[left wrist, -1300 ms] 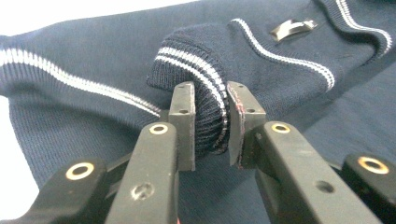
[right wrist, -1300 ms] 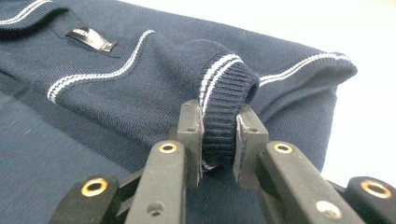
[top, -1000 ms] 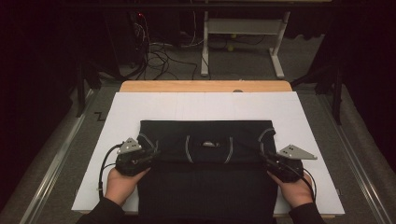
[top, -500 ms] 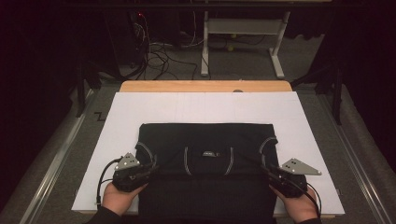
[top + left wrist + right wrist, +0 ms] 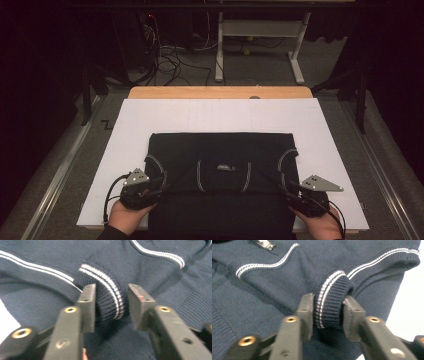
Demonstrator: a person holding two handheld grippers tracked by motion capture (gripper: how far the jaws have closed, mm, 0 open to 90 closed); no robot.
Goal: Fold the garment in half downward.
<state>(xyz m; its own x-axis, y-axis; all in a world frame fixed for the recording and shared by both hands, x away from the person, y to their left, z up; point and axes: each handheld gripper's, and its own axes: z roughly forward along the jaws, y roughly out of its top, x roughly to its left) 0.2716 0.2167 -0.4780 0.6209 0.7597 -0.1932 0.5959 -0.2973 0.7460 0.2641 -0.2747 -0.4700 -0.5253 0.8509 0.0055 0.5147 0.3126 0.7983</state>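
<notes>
Where the dark sweater [image 5: 220, 185] lies folded on the white sheet [image 5: 150, 120] near the table's front edge, each gripper works a striped cuff. Left gripper [image 5: 111, 296]: jaws spread, left cuff [image 5: 105, 297] between them, one jaw touching. Right gripper [image 5: 328, 308]: jaws pinching the right cuff [image 5: 332, 302] from both sides.

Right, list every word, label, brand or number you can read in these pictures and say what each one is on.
None can be read.
The small label at the neck of the sweater: its print is too small and blurred to read, in the high view and in the right gripper view.
A dark mark near the left edge of the white sheet: a bent line, no legible character.
</notes>
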